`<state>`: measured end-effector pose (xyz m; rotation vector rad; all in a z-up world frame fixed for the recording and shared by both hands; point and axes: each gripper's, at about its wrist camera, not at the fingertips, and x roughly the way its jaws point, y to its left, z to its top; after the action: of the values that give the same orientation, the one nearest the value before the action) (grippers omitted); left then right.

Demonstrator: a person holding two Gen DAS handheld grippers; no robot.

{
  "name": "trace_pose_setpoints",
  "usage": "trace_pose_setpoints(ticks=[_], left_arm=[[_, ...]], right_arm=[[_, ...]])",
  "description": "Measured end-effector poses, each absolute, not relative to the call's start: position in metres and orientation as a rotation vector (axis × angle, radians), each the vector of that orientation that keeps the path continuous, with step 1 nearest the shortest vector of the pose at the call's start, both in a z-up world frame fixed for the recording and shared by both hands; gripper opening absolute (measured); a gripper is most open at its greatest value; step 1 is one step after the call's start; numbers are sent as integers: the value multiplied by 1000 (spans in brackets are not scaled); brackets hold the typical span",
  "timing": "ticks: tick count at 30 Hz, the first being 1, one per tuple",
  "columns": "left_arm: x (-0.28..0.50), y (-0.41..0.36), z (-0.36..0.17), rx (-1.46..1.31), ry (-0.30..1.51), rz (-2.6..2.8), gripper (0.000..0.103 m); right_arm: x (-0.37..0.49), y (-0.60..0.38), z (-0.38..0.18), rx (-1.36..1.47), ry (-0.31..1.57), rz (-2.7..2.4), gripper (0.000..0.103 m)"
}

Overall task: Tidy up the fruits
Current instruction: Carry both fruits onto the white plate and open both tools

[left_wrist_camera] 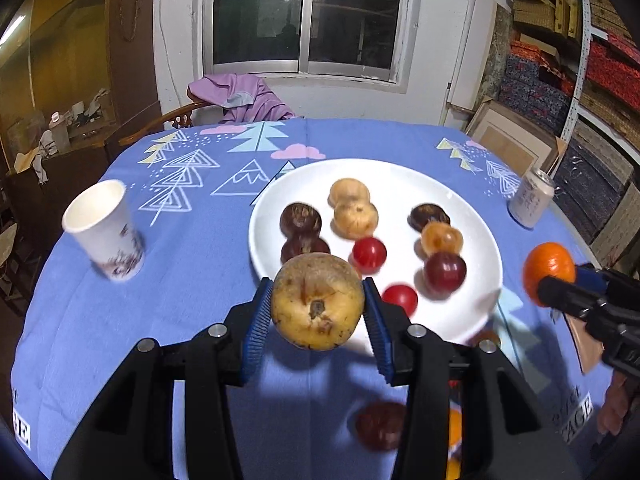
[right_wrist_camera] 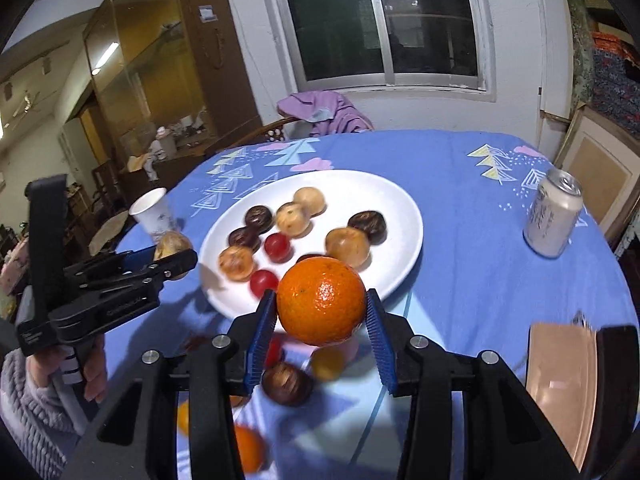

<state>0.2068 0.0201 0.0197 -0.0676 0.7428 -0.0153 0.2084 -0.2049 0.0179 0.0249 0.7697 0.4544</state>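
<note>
My left gripper (left_wrist_camera: 318, 304) is shut on a yellow-brown spotted fruit (left_wrist_camera: 318, 300), held above the near rim of the white plate (left_wrist_camera: 472, 200). My right gripper (right_wrist_camera: 322, 308) is shut on an orange (right_wrist_camera: 322, 300), held above the plate's near edge (right_wrist_camera: 400, 200). The plate holds several dark, tan and red fruits. The orange and right gripper show in the left wrist view (left_wrist_camera: 548, 276) at the right. The left gripper with its fruit shows at the left of the right wrist view (right_wrist_camera: 172, 246). Loose fruits, a dark one (right_wrist_camera: 286, 384) and an orange one (right_wrist_camera: 248, 448), lie on the cloth below my fingers.
A white paper cup (left_wrist_camera: 104, 230) stands left of the plate on the blue tablecloth (left_wrist_camera: 192, 300). A drink can (right_wrist_camera: 554, 216) stands at the right. A tan flat object (right_wrist_camera: 560, 380) lies at the near right edge. A chair with purple cloth (left_wrist_camera: 240, 98) stands behind the table.
</note>
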Motion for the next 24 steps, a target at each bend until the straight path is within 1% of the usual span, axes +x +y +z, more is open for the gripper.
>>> trace_pose_setpoints(ticks=[4, 8, 9, 10, 11, 12, 13, 19, 21, 24], left_arm=[[244, 19, 18, -106, 760, -18, 44], [270, 18, 6, -148, 801, -44, 44], [273, 18, 5, -152, 797, -44, 47], [274, 17, 4, -151, 785, -42, 55], [273, 17, 4, -153, 774, -40, 60], [271, 17, 4, -155, 762, -36, 66], [270, 18, 5, -153, 757, -34, 67], [244, 30, 17, -199, 728, -47, 67], [226, 36, 20, -201, 717, -36, 70], [194, 44, 16, -197, 714, -19, 73]], right_arm=[[239, -198, 2, 28, 803, 417, 46], [252, -197, -6, 41, 804, 396, 47], [254, -200, -9, 57, 810, 393, 47], [255, -203, -10, 69, 817, 394, 47], [256, -206, -11, 90, 821, 398, 51], [255, -211, -10, 124, 807, 400, 62], [254, -215, -8, 148, 792, 397, 64], [232, -234, 13, 231, 727, 413, 65], [215, -241, 17, 247, 694, 407, 72], [190, -250, 17, 273, 669, 416, 74]])
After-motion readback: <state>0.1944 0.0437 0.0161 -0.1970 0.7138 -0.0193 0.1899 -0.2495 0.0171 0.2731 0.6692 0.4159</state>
